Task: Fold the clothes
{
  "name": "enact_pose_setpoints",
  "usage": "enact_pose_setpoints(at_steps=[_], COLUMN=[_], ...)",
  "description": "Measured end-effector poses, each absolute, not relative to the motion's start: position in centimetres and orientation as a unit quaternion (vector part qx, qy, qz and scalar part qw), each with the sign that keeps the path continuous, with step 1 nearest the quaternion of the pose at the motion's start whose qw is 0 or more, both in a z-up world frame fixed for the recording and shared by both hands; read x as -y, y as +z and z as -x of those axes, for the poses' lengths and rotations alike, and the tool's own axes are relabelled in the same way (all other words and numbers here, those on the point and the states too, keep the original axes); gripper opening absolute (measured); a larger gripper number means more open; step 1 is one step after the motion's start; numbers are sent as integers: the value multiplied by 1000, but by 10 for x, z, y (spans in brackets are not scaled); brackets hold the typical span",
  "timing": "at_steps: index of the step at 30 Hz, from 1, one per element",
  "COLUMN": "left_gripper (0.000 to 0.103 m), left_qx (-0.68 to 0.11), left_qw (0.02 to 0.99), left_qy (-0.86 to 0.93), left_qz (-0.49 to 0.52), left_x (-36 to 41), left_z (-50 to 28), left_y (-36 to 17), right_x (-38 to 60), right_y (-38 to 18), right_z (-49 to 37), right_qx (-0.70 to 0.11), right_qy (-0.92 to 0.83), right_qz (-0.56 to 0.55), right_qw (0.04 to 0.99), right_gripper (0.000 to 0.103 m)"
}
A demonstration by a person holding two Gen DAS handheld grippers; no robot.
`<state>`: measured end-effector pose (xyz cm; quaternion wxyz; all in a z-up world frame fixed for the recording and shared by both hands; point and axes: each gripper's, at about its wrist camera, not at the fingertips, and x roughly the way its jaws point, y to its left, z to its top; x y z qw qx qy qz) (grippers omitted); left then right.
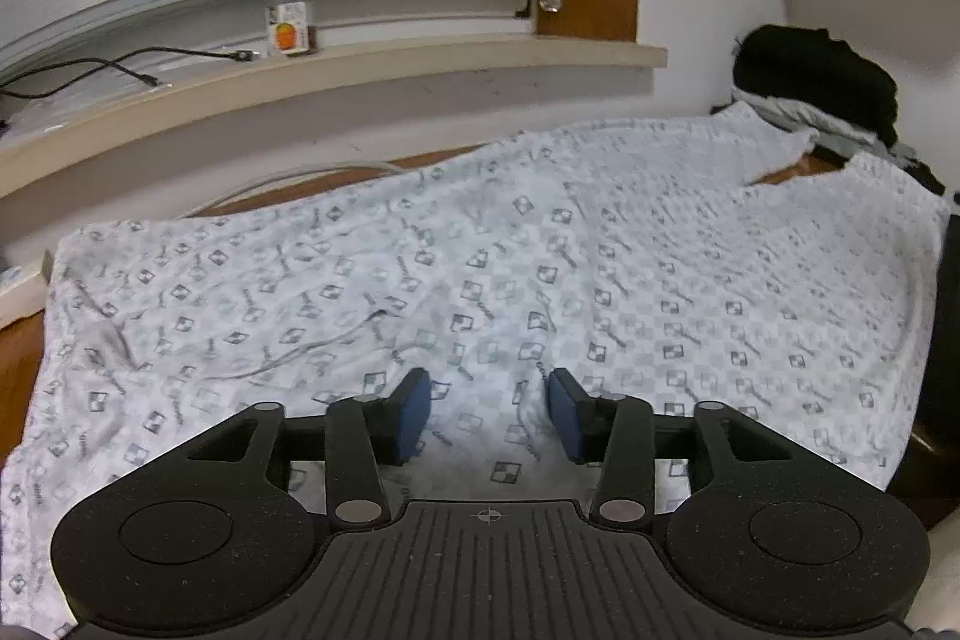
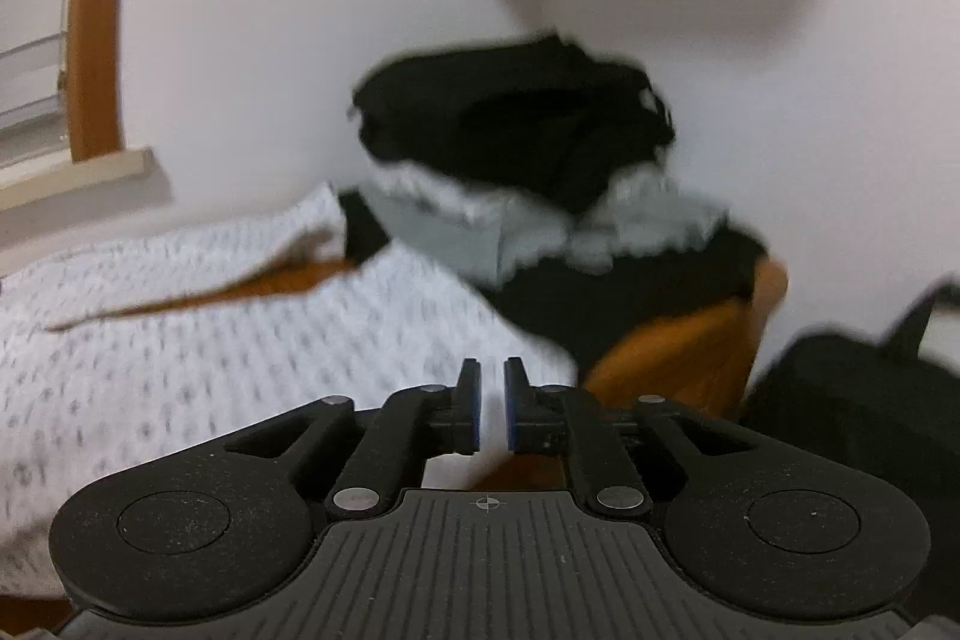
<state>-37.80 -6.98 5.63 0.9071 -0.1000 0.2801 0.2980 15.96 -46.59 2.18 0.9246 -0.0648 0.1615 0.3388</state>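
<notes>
A white garment with a grey check-and-logo print [image 1: 540, 250] lies spread flat over a wooden table [image 1: 18, 358], its neckline at the far right. My left gripper [image 1: 489, 388] hovers low over the garment's near edge, blue pads wide apart and nothing between them. The right wrist view is blurred. There my right gripper [image 2: 492, 370] stands over the garment's [image 2: 180, 340] right-hand edge, its pads nearly together with a narrow gap. No cloth shows pinched in that gap.
A pile of black clothes [image 1: 816, 82] on a grey garment [image 2: 444, 226] sits in the far right corner by the wall. A small bottle [image 1: 290, 19] and a black cable [image 1: 90, 70] rest on the windowsill [image 1: 420, 58]. A black bag [image 2: 852, 400] lies right of the table.
</notes>
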Motion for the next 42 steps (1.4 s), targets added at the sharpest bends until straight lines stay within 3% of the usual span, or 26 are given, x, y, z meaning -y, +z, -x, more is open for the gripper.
enact_pose_setpoints(at_steps=[4, 8, 12, 19, 32, 42], left_gripper=[56, 59, 61, 61, 61, 61], left_qx=[-271, -268, -276, -261, -306, -292], left_qw=[901, 889, 866, 836, 853, 818], left_qy=[322, 353, 405, 463, 412, 472], left_qz=[103, 110, 99, 134, 96, 150], left_x=[54, 23, -17, -89, -114, -107], left_z=[385, 397, 412, 425, 370, 437], left_y=[68, 79, 82, 78, 47, 45], right_x=[422, 354, 286, 203, 188, 185], right_y=[39, 47, 44, 26, 11, 9], right_z=[-140, -107, -74, -34, -23, -39], right_qx=[-145, -141, -150, -166, -187, -230], right_qy=[419, 517, 589, 648, 669, 681], right_qz=[68, 81, 117, 206, 241, 213], right_qw=[894, 840, 785, 714, 678, 662], right_gripper=[34, 35, 43, 43, 54, 57])
